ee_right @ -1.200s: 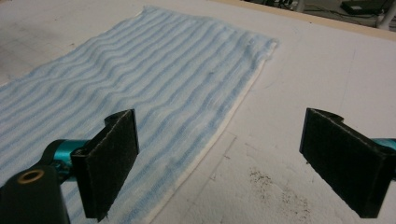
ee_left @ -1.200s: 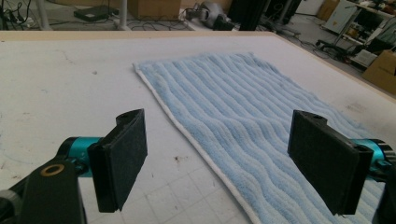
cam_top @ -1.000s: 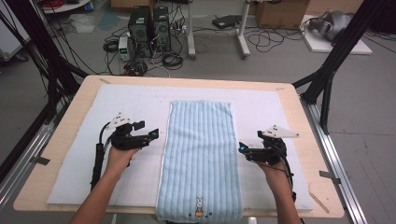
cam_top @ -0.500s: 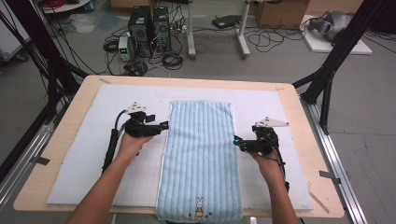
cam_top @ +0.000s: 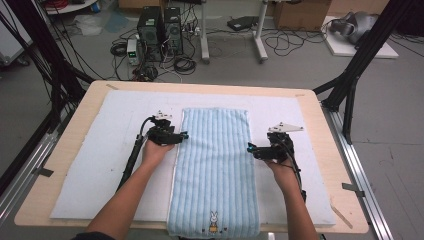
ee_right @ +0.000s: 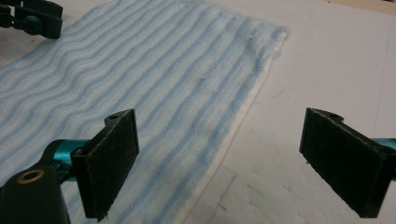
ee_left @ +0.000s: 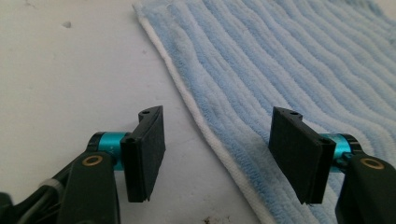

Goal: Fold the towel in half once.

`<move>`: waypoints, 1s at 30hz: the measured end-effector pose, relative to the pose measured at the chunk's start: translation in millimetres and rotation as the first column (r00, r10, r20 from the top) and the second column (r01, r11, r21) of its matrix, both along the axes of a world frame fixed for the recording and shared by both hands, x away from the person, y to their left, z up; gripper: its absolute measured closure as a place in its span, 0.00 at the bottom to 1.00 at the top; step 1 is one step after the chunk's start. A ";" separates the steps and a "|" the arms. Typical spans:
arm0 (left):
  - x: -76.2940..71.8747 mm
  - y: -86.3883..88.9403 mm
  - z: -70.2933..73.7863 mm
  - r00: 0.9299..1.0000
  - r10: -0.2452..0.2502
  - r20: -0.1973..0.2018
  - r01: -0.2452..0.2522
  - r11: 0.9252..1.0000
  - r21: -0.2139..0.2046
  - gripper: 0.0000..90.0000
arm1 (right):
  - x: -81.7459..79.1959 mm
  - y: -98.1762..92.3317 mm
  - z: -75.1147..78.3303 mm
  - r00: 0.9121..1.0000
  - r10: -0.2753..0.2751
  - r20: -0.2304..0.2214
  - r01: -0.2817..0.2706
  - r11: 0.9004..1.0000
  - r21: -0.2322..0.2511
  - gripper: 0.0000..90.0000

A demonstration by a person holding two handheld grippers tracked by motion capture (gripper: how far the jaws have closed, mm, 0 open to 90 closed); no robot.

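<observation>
We have a blue striped towel (cam_top: 214, 170) lying flat down the middle of the white mat (cam_top: 90, 165) on the table (cam_top: 55, 145), its near end with the rabbit picture reaching the table's front edge.

We judge the step in hand to be taking hold of the towel's two long edges, likely to fold it. Our left gripper (cam_top: 183, 135) sits at the towel's left edge, toward the far end. Its jaws have just been closing, yet they are not clamped on anything: the left gripper view has them straddling the white hem, one pad over the mat and one over the pile, with a gap on both sides. Our right gripper (cam_top: 249, 148) is at the right edge, jaws spread wide across the hem and gripping nothing.

Next, each gripper needs to pinch only its hem, both at the same height along the towel, before lifting.
</observation>
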State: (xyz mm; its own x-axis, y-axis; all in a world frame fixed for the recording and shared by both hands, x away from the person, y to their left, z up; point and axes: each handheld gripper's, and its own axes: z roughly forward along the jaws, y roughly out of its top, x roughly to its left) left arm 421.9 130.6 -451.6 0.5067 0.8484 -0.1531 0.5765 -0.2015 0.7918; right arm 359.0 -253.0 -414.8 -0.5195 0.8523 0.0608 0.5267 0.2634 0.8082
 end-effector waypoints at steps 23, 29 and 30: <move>-1.7 -3.9 -0.7 0.999 -0.040 -0.019 0.040 0.999 -0.021 0.97 | 51.4 21.8 -16.2 0.984 -0.125 -0.126 0.119 0.991 -0.056 0.24; -0.4 -0.2 0.1 0.999 -0.032 -0.018 0.031 0.999 -0.017 0.97 | 55.1 29.1 -20.6 0.984 -0.122 -0.127 0.113 0.990 -0.081 0.46; 0.0 0.5 0.1 0.999 -0.032 -0.018 0.031 0.999 -0.021 0.97 | 56.1 29.8 -22.3 0.985 -0.118 -0.127 0.108 0.990 -0.089 0.47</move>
